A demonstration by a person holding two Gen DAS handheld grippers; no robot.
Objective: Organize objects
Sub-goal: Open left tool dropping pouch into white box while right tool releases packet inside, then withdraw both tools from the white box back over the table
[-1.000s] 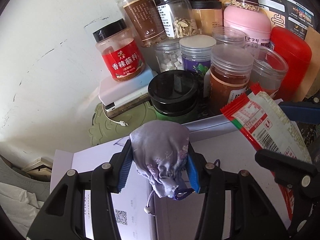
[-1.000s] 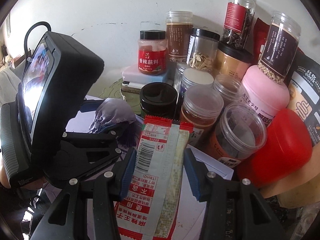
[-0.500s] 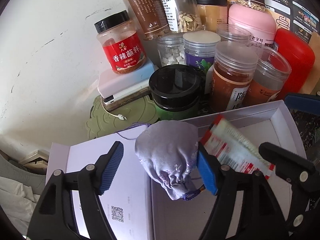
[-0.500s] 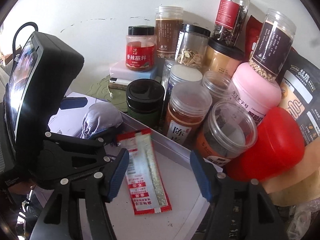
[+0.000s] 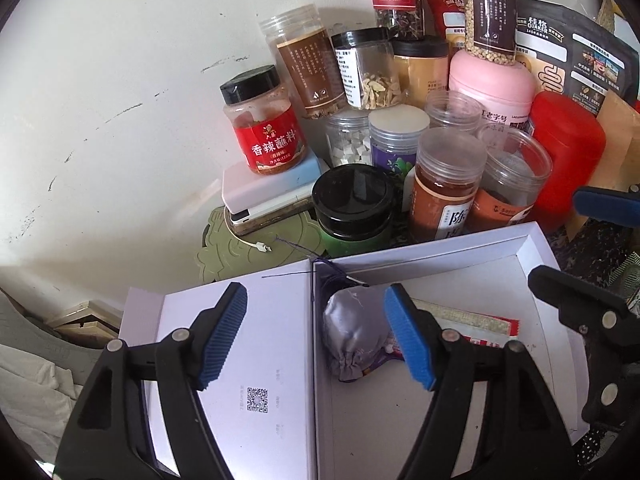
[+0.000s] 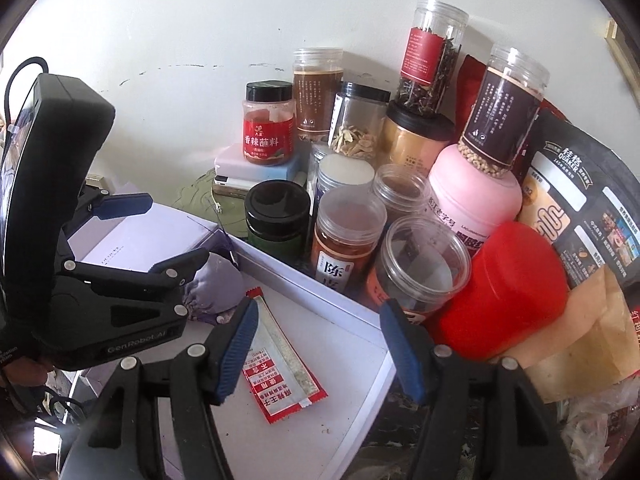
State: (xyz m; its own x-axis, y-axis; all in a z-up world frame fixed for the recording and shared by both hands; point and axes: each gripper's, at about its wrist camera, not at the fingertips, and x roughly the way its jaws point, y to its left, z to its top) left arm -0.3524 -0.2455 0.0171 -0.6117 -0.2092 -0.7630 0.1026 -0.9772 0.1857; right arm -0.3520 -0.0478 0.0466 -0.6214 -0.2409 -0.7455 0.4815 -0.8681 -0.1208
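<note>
A grey-lilac drawstring pouch [image 5: 354, 338] lies inside the open white box [image 5: 432, 258], in its near-left corner; it also shows in the right wrist view [image 6: 216, 280]. A red and white sachet [image 6: 280, 372] lies flat on the box floor beside it, partly under the pouch in the left wrist view [image 5: 476, 326]. My left gripper [image 5: 316, 336] is open and empty, raised above the pouch. My right gripper [image 6: 316, 352] is open and empty, above the sachet and the box's right part.
The box's lid [image 5: 236, 364] lies open to the left. Behind the box stand many jars: a black-lidded green jar [image 5: 354, 206], a red-labelled spice jar [image 5: 264, 128], clear jars [image 5: 446, 184], a pink tub [image 5: 490, 88], a red canister [image 5: 566, 160]. A wall stands behind.
Both grippers opened and drew back. The pouch dropped from the left gripper into the box; the sachet dropped from the right gripper onto the box floor.
</note>
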